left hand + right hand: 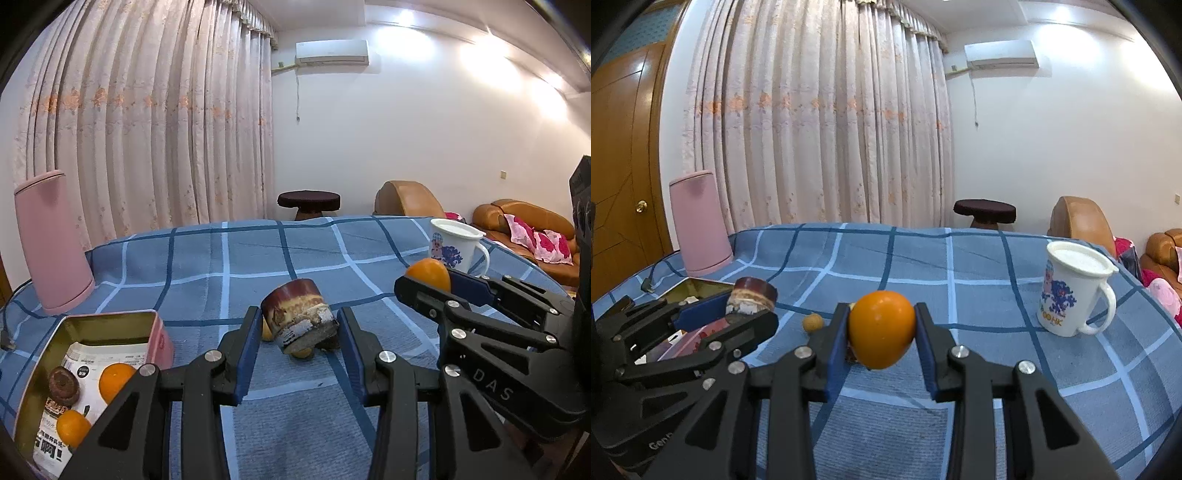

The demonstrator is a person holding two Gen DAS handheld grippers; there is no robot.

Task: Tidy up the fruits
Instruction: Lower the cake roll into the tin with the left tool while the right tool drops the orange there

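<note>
My left gripper (298, 323) is shut on a brown, peeling, drum-shaped fruit (299, 317) and holds it above the blue checked cloth; it also shows in the right wrist view (750, 295). My right gripper (881, 325) is shut on an orange (881, 328), seen too in the left wrist view (428, 272). An open pink tin (92, 321) at the lower left holds two oranges (114, 380) and a brown fruit (63, 384) on printed packets. Small orange fruits (302, 352) lie on the cloth under the held fruit.
A pink kettle (51, 240) stands at the back left with its cord. A white lidded mug (452, 247) stands at the right. A small yellowish fruit (812, 322) lies on the cloth. Sofas and a stool stand beyond the table.
</note>
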